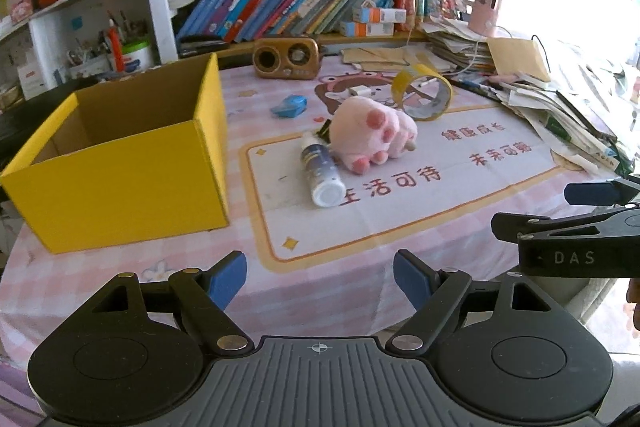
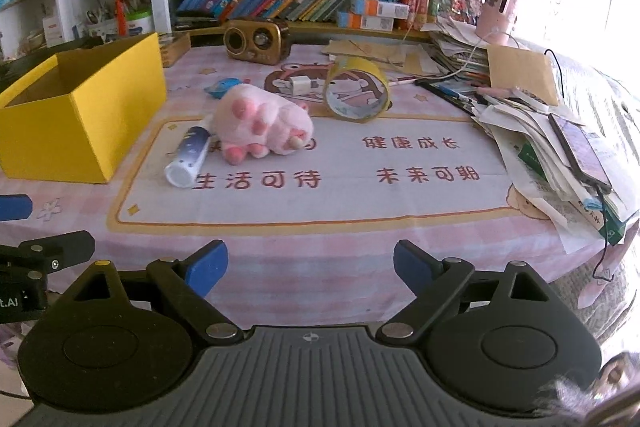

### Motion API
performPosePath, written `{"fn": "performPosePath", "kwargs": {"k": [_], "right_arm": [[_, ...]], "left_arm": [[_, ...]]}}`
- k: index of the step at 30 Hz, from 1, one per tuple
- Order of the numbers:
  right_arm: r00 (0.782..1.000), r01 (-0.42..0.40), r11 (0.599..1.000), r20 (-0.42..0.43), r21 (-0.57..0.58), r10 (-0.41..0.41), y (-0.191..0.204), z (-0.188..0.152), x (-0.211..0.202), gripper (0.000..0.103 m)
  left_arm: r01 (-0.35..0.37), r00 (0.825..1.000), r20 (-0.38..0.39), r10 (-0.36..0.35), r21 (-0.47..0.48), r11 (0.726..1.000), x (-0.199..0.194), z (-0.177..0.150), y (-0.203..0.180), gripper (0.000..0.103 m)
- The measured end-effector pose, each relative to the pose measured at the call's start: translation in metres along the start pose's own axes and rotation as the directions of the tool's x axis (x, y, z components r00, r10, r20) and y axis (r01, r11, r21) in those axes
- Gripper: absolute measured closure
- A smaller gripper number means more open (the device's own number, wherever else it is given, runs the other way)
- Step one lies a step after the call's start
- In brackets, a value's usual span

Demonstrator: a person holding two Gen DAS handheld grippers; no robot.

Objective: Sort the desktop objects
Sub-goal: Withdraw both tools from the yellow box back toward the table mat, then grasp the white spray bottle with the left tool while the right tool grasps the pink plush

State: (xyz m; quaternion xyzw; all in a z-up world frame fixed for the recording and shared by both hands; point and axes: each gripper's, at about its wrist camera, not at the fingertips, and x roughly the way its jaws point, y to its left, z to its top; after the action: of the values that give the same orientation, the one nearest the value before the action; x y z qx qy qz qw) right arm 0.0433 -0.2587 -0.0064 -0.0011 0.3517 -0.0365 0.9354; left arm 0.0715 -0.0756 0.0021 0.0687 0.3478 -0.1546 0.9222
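Observation:
A pink plush paw point(image 1: 374, 133) point(image 2: 262, 125) lies mid-table on the desk mat. A white and blue bottle point(image 1: 322, 169) point(image 2: 190, 157) lies on its side to its left, touching it. A yellow tape roll point(image 1: 422, 91) point(image 2: 357, 89) stands on edge behind. A blue correction tape point(image 1: 289, 105) point(image 2: 221, 86) and a white charger plug point(image 1: 360, 91) point(image 2: 299, 83) lie further back. An open yellow cardboard box point(image 1: 120, 179) point(image 2: 80, 123) stands at the left. My left gripper point(image 1: 320, 277) and my right gripper point(image 2: 311, 271) are both open and empty, near the table's front edge.
A brown retro speaker point(image 1: 287, 58) point(image 2: 257, 40) stands at the back. A messy pile of papers point(image 1: 560, 99) point(image 2: 552, 147) with a phone point(image 2: 580, 151) fills the right side. Bookshelves point(image 1: 300, 3) line the rear. The right gripper also shows at the left wrist view's right edge point(image 1: 576, 227).

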Motion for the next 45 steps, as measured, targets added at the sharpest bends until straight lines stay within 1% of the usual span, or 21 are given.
{"fn": "performPosePath", "kwargs": {"k": [7,12,17,20,25,29,32,35,37,39,43,45], "right_arm": [[1.000,-0.013,1.000,-0.022,0.002,0.013,-0.024,0.013,0.022,0.012],[0.999,-0.031,0.999,-0.039,0.015,0.032,-0.041,0.026,0.043,0.011],[0.997,-0.066,0.998,-0.049,0.009,0.066,-0.054,0.038,0.064,0.011],[0.993,-0.103,0.995,-0.054,-0.005,0.103,-0.060,0.047,0.077,0.011],[0.985,-0.166,0.982,-0.055,-0.086,0.162,-0.063,0.065,0.098,0.009],[0.974,-0.226,0.957,-0.054,-0.181,0.220,-0.062,0.085,0.117,0.008],[0.962,-0.271,0.924,-0.056,-0.269,0.266,-0.058,0.100,0.133,0.007],[0.948,-0.313,0.875,-0.060,-0.369,0.313,-0.050,0.114,0.147,0.007],[0.935,-0.343,0.832,-0.074,-0.436,0.347,-0.043,0.122,0.157,0.007],[0.919,-0.380,0.783,-0.103,-0.493,0.381,-0.034,0.127,0.167,0.005],[0.872,-0.467,0.656,-0.184,-0.594,0.454,-0.013,0.132,0.183,0.004],[0.859,-0.484,0.609,-0.208,-0.629,0.468,-0.003,0.132,0.190,0.004]], "left_arm": [[0.001,0.999,-0.040,-0.002,-0.020,1.000,0.027,0.017,-0.012,0.020],[-0.012,0.999,-0.049,0.011,-0.013,1.000,0.045,0.032,-0.022,0.020],[-0.038,0.997,-0.070,0.037,-0.020,0.999,0.066,0.044,-0.028,0.021],[-0.054,0.995,-0.084,0.052,-0.020,0.998,0.078,0.050,-0.031,0.021],[-0.081,0.992,-0.097,0.078,-0.028,0.996,0.091,0.059,-0.033,0.021],[-0.103,0.989,-0.110,0.098,-0.043,0.994,0.101,0.064,-0.031,0.021],[-0.121,0.986,-0.120,0.115,-0.048,0.991,0.108,0.068,-0.029,0.021],[-0.138,0.983,-0.130,0.130,-0.056,0.989,0.114,0.070,-0.028,0.021],[-0.147,0.981,-0.138,0.138,-0.061,0.987,0.118,0.072,-0.027,0.021],[-0.159,0.978,-0.148,0.149,-0.064,0.985,0.121,0.073,-0.027,0.021],[-0.174,0.973,-0.163,0.162,-0.066,0.982,0.127,0.074,-0.027,0.021],[-0.179,0.971,-0.170,0.166,-0.066,0.982,0.130,0.075,-0.026,0.023]]}}
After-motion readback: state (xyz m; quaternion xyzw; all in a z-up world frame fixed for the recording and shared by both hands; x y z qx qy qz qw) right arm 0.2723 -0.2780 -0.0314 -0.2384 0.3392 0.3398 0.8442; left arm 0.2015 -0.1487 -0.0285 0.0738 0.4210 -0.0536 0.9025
